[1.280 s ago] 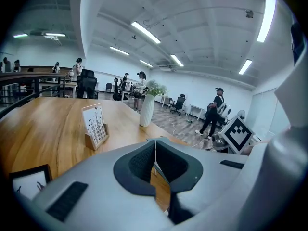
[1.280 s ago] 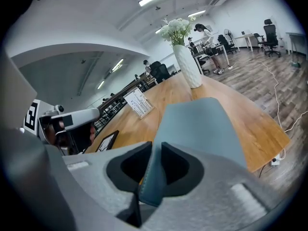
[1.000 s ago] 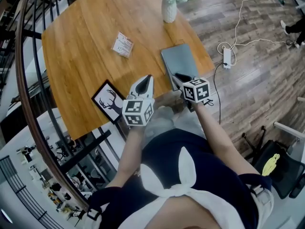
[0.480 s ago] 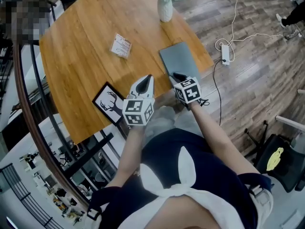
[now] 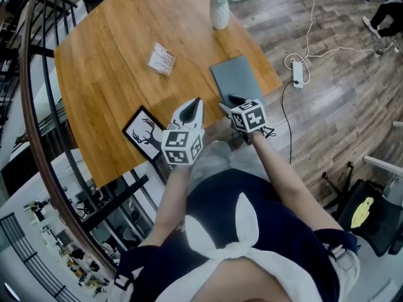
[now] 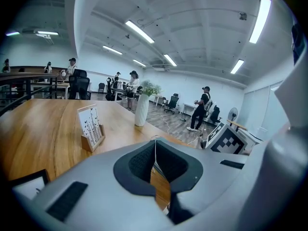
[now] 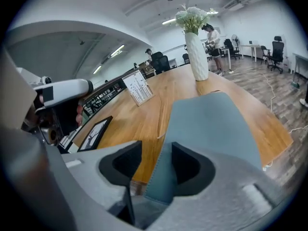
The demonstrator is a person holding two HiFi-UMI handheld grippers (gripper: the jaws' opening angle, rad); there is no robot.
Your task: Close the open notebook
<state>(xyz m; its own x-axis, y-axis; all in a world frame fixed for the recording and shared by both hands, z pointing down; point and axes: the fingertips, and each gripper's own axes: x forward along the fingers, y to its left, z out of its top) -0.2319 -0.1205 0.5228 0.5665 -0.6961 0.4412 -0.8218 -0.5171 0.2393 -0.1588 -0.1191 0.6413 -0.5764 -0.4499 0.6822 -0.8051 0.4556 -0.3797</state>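
Notebook (image 5: 236, 77) lies flat and closed on the bench (image 5: 113, 49), near its right edge. Right hand-held gripper (image 7: 156, 163) is opening its jaws, with the cover's near corner between them (release step, in my judgement). Left hand-held gripper (image 6: 155, 150) is pressed together and empty. Next move: draw the right one back without dragging the cover.

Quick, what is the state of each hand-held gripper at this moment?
Left hand-held gripper: closed, holding nothing.
Right hand-held gripper: jaws opening; the notebook corner lies between them, not pressed.
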